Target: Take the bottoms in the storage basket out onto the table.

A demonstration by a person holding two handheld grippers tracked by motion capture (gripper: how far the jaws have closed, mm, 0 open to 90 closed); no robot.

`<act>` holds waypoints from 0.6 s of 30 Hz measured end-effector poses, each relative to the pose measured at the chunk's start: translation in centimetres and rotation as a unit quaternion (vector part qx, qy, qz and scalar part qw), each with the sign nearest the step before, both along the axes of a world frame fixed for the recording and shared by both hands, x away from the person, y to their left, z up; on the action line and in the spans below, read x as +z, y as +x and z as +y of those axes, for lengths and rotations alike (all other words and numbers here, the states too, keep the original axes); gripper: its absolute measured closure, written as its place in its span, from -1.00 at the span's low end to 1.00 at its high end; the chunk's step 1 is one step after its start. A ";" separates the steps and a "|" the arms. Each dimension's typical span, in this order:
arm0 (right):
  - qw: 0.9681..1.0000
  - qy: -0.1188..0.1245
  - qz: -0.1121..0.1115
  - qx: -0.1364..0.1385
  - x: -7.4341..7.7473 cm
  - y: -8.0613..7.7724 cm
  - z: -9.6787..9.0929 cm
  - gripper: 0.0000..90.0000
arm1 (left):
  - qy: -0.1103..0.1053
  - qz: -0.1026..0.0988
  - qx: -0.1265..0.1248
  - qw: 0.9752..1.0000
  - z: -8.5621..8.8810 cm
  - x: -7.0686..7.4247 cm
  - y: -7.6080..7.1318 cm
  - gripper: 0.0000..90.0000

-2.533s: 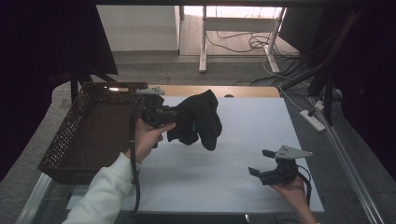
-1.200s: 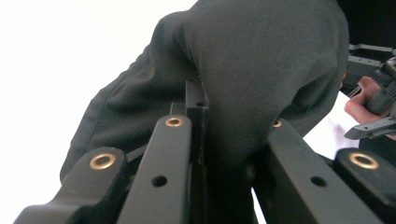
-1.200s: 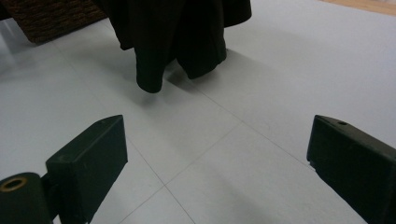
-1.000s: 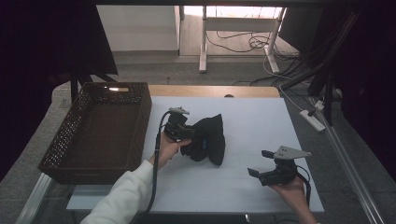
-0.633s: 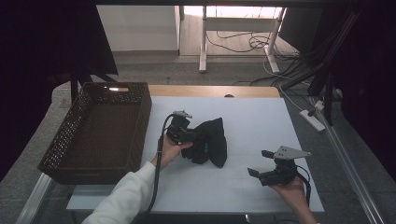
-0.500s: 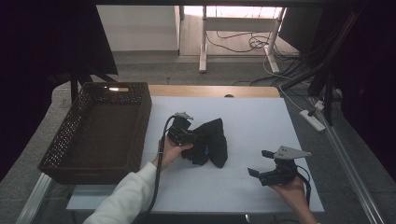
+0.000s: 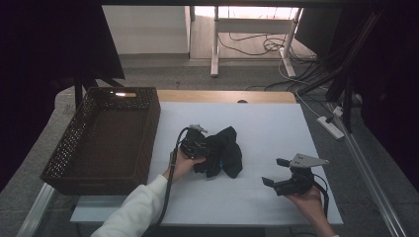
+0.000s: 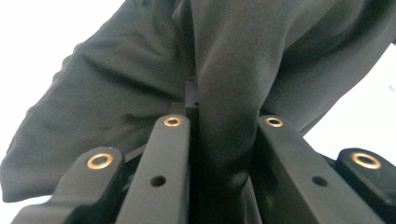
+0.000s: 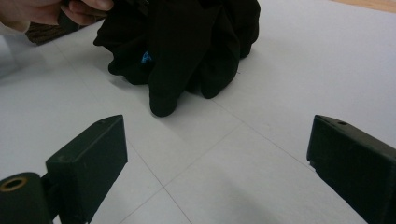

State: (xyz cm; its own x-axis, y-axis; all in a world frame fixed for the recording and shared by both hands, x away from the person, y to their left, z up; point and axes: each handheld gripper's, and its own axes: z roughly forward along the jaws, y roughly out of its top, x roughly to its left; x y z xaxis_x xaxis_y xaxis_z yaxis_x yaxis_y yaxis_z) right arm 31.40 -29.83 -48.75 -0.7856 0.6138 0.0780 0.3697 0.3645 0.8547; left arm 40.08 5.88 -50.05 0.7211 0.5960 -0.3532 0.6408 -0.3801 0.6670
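A crumpled black garment [image 7: 223, 152] lies in a heap on the middle of the white table [image 7: 276, 123]. My left gripper [image 7: 198, 146] is at its left side, shut on a fold of the cloth. In the left gripper view the dark fabric [image 8: 224, 79] is pinched between the jaws and bulges over them. The right gripper [image 7: 276, 174] rests near the table's front right, open and empty, facing the garment [image 9: 187, 42], which sits a short way ahead of its spread jaws. A hand [image 9: 32, 11] shows at that view's top left.
A dark brown woven basket [image 7: 106, 136] stands along the table's left side, nothing visible inside it. A wooden strip [image 7: 222, 96] runs along the far edge. Cables and a power strip [image 7: 331, 126] lie on the floor to the right.
The left gripper carried the garment from beside the basket toward the table's middle and lowered it onto the surface, where it now slumps. The right gripper has stayed put.
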 end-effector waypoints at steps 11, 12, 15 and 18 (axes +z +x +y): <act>1.000 0.006 -0.002 0.002 0.2 -0.3 -0.1 -0.89 | 0.009 -0.018 -0.002 1.000 -0.1 0.1 -0.5 0.68; 1.000 0.006 -0.002 0.001 0.2 -0.4 -0.1 -0.89 | 0.010 -0.021 -0.003 1.000 0.0 0.1 -0.5 0.65; 1.000 0.002 -0.001 0.001 0.1 -0.4 -0.1 -0.89 | 0.003 -0.027 -0.007 1.000 0.1 0.2 -0.7 0.48; 1.000 -0.001 -0.001 0.000 0.0 -0.5 -0.1 -0.89 | -0.003 -0.035 -0.011 0.999 0.2 0.4 -0.8 0.32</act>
